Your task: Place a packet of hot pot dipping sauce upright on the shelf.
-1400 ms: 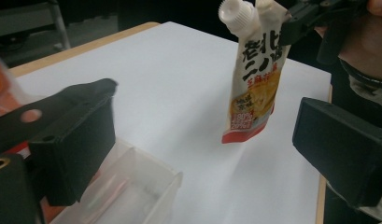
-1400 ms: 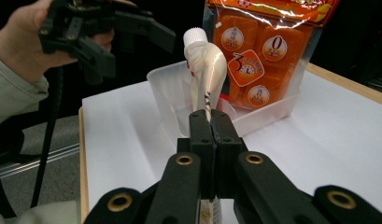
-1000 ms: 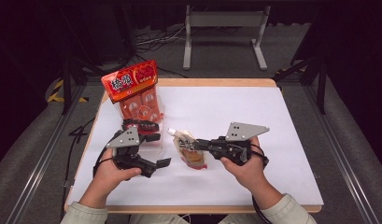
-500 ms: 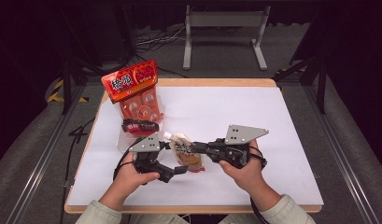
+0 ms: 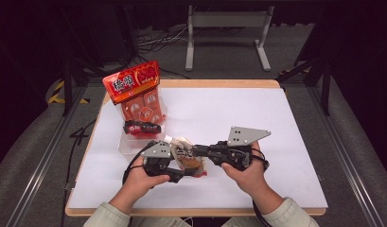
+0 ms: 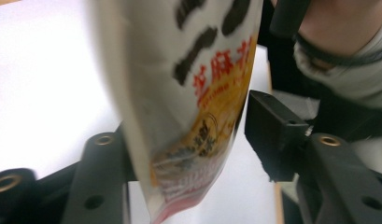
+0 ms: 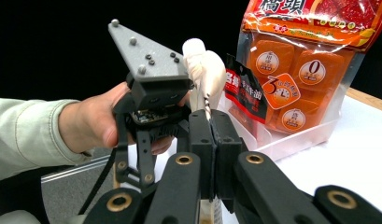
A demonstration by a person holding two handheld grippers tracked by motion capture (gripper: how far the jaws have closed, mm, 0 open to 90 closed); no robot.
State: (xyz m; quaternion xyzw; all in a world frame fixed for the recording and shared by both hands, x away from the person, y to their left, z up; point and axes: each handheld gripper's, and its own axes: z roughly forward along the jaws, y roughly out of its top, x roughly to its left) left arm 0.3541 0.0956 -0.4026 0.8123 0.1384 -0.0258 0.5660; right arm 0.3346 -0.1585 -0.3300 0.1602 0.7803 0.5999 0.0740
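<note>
A white, yellow and red sauce pouch [image 5: 191,163] hangs just above the white table top near its front, between the two hands. My right gripper [image 5: 195,151] comes in from the right and is shut on the pouch's edge; in the right gripper view its jaws [image 7: 212,135] pinch the white top of the pouch [image 7: 205,70]. My left gripper [image 5: 180,164] reaches in from the left. Its jaws have just been closing with the pouch [image 6: 188,70] between them, and both pads now meet the pouch's lower sides [image 6: 188,140].
A tall red and orange snack bag [image 5: 134,90] stands in a clear plastic tray [image 5: 127,145] at the table's left, with a small black and red sachet [image 5: 143,126] leaning in front. The white mat [image 5: 238,109] stretches right. A metal stand [image 5: 226,19] lies beyond the table.
My left hand has moved right and down to the pouch, and its jaws have narrowed around it. The right hand and the pouch have stayed where they were.
</note>
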